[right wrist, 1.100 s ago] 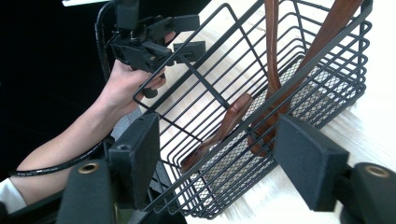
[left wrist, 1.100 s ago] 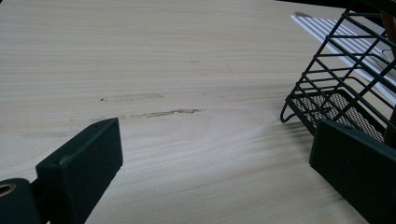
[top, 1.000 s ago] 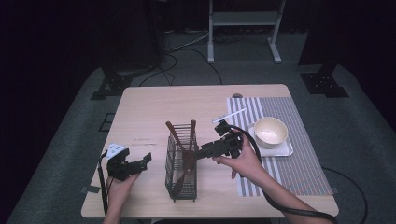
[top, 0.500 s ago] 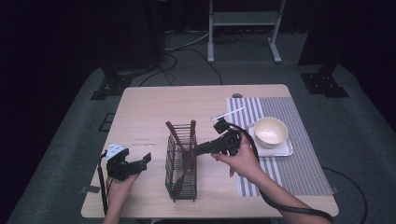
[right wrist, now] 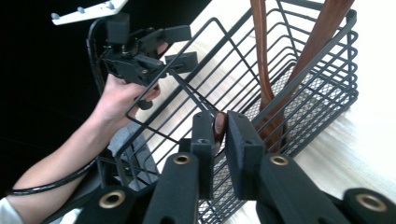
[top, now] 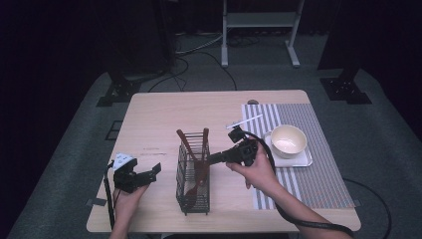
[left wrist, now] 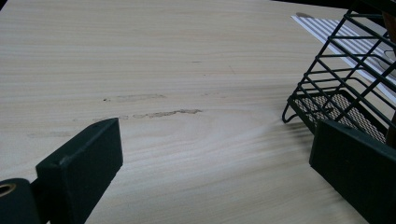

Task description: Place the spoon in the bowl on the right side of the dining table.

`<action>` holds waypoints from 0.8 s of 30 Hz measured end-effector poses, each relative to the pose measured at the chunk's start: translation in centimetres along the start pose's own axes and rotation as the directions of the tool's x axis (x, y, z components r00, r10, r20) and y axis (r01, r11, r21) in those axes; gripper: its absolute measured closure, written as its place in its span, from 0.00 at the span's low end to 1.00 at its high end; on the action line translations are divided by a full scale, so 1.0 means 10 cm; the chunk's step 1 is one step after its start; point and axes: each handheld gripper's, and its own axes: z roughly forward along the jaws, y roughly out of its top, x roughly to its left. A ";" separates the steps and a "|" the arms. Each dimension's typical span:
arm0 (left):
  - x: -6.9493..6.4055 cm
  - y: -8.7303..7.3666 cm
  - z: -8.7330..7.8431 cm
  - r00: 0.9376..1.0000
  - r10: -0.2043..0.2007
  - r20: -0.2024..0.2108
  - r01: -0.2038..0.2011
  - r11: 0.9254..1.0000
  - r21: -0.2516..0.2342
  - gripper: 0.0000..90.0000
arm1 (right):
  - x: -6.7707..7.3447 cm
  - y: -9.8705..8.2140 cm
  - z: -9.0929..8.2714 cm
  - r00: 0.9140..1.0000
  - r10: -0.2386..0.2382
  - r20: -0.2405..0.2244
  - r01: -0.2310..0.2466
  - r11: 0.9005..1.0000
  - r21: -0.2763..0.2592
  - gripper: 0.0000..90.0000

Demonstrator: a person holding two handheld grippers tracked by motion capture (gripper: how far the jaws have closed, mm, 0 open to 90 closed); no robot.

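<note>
Wooden utensil handle [right wrist: 219, 127], brown and smooth, sits pinched between the pads of my right gripper [right wrist: 218, 140], whose jaws have just been closing onto it. It stands in the black wire basket [top: 193, 174] near the front middle of the pale wood-grain table [top: 164, 114], leaning among other brown wooden utensils [top: 188, 144]; from above I make out a spoon-like bowl low in the basket, but how many pieces there are I cannot tell. The basket has thin rod walls and a fine mesh floor. My left gripper [top: 149, 175] rests on the table well left of the basket, jaws spread with nothing between them. To the right lies a striped placemat [top: 298, 174] with a cream bowl [top: 288, 140] on a small tray [top: 304, 160].
</note>
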 end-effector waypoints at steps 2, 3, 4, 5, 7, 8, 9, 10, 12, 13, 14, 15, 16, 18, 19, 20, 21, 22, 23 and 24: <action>0.00 0.00 0.00 1.000 0.000 0.000 0.000 1.000 0.000 0.02 | 0.01 -0.01 -0.02 1.000 0.006 -0.004 -0.006 1.000 -0.009 0.91; 0.00 0.00 0.00 1.000 0.000 -0.001 0.000 1.000 0.000 0.02 | 0.01 -0.01 -0.03 1.000 0.007 -0.005 -0.007 1.000 -0.012 0.91; 0.00 0.00 0.00 1.000 0.001 0.000 -0.001 1.000 0.000 0.02 | 0.00 -0.01 -0.04 1.000 0.010 -0.010 -0.010 1.000 -0.015 0.91; 0.00 0.00 0.00 1.000 0.001 -0.001 -0.001 1.000 0.000 0.02 | 0.00 -0.01 -0.05 1.000 0.016 -0.016 -0.016 1.000 -0.019 0.92; 0.00 0.00 0.00 1.000 0.001 -0.001 -0.001 1.000 0.000 0.02 | 0.00 -0.01 -0.07 1.000 0.016 -0.016 -0.017 0.999 -0.029 0.92; 0.00 0.00 0.00 1.000 0.001 -0.001 -0.001 1.000 0.000 0.02 | 0.01 -0.01 -0.09 1.000 0.020 -0.016 -0.020 0.999 -0.034 0.92; 0.00 0.00 0.00 1.000 0.001 -0.001 -0.001 1.000 0.001 0.02 | 0.01 -0.01 -0.10 1.000 0.018 -0.016 -0.018 0.999 -0.037 0.92; 0.00 0.00 0.00 1.000 0.002 -0.001 -0.002 1.000 0.001 0.02 | 0.01 -0.01 -0.11 1.000 0.021 -0.017 -0.021 0.999 -0.040 0.92; 0.00 0.00 0.00 1.000 0.004 -0.002 -0.004 1.000 0.001 0.02 | 0.02 -0.01 -0.15 1.000 0.018 -0.013 -0.019 0.999 -0.049 0.92; 0.00 0.00 0.00 1.000 0.004 -0.003 -0.004 1.000 0.002 0.02 | 0.02 -0.01 -0.18 1.000 0.014 -0.010 -0.015 0.998 -0.057 0.92; 0.00 0.00 0.00 1.000 0.004 -0.003 -0.004 1.000 0.002 0.02 | 0.02 -0.01 -0.19 1.000 0.013 -0.007 -0.013 0.998 -0.059 0.92; 0.00 0.00 0.00 1.000 0.005 -0.003 -0.005 1.000 0.003 0.02 | 0.02 0.00 -0.21 1.000 0.014 -0.007 -0.014 0.998 -0.063 0.92; 0.00 0.00 0.00 1.000 0.006 -0.003 -0.006 1.000 0.004 0.02 | 0.02 0.00 -0.23 1.000 0.012 -0.007 -0.013 0.998 -0.069 0.92; 0.00 0.00 0.00 1.000 0.007 -0.003 -0.007 1.000 0.006 0.02 | 0.03 0.01 -0.27 1.000 0.013 -0.005 -0.013 0.997 -0.077 0.92; 0.00 0.00 0.00 1.000 0.007 -0.003 -0.007 1.000 0.003 0.02 | 0.03 0.01 -0.29 1.000 0.015 -0.005 -0.015 0.997 -0.081 0.92; 0.00 0.00 0.00 1.000 0.007 -0.004 -0.007 1.000 0.004 0.02 | 0.03 0.02 -0.31 1.000 0.016 -0.005 -0.017 0.996 -0.085 0.92; 0.00 0.00 0.00 1.000 0.005 -0.003 -0.005 1.000 0.003 0.02 | 0.03 0.02 -0.34 1.000 0.017 -0.006 -0.018 0.995 -0.094 0.93; 0.00 0.00 0.00 1.000 0.005 -0.004 -0.005 1.000 0.004 0.02 | 0.04 0.03 -0.36 1.000 0.019 -0.007 -0.019 0.995 -0.098 0.92; 0.00 0.00 0.00 1.000 0.005 -0.003 -0.005 1.000 0.003 0.02 | 0.04 0.03 -0.39 1.000 0.021 -0.006 -0.021 0.995 -0.102 0.93; 0.00 0.00 0.00 1.000 0.005 -0.003 -0.005 1.000 0.002 0.02 | 0.04 0.03 -0.40 1.000 0.022 -0.006 -0.023 0.994 -0.104 0.92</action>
